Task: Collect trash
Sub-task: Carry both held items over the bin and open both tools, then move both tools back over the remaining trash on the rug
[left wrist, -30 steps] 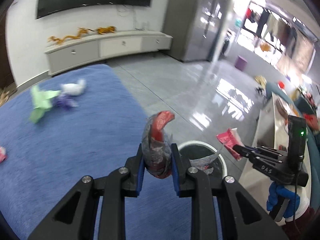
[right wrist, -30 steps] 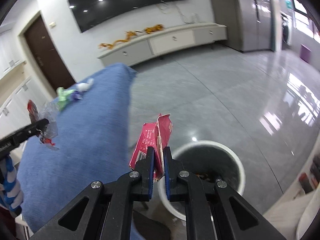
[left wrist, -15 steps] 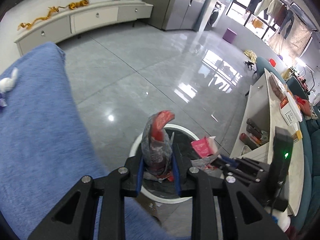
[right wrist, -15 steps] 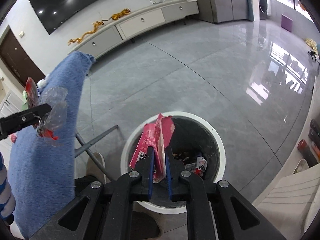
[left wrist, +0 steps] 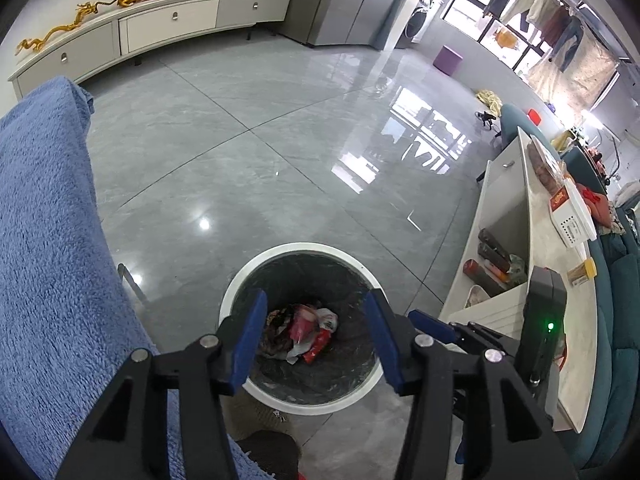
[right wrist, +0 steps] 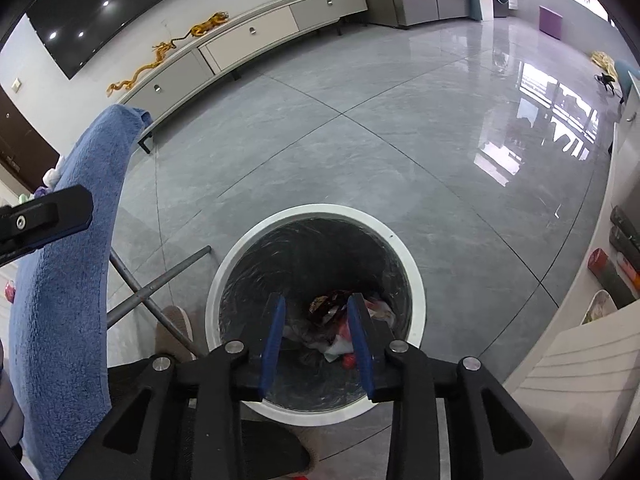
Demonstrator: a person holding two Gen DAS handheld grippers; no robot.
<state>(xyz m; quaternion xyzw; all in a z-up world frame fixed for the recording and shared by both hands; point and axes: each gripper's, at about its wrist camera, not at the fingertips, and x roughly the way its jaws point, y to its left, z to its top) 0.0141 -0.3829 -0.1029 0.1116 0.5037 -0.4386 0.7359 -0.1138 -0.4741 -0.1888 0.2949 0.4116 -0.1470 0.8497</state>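
A white-rimmed bin (left wrist: pixel 256 264) with a dark liner stands on the grey floor, seen from above in both wrist views (right wrist: pixel 416 276). Crumpled wrappers (left wrist: pixel 308 332) lie at its bottom (right wrist: pixel 340 320). My left gripper (left wrist: pixel 316 312) hangs over the bin mouth, its jaws opening and nothing between them. My right gripper (right wrist: pixel 316 312) also hovers over the bin, its jaws opening and empty. The right gripper's fingers (left wrist: pixel 432 324) show at the right of the left wrist view. A left finger (right wrist: pixel 48 212) shows at the left of the right wrist view.
A blue towel-covered table (left wrist: pixel 44 240) borders the bin on the left, its metal legs (right wrist: pixel 160 280) beside the bin. More scraps (right wrist: pixel 52 176) lie at its far end. A white shelf unit (left wrist: pixel 516 240) stands to the right. A slippered foot (right wrist: pixel 172 328) rests near the bin.
Both grippers came down over the bin and opened. The clear-and-red wrapper left the left jaws and the pink packet left the right jaws; both are now in the bin.
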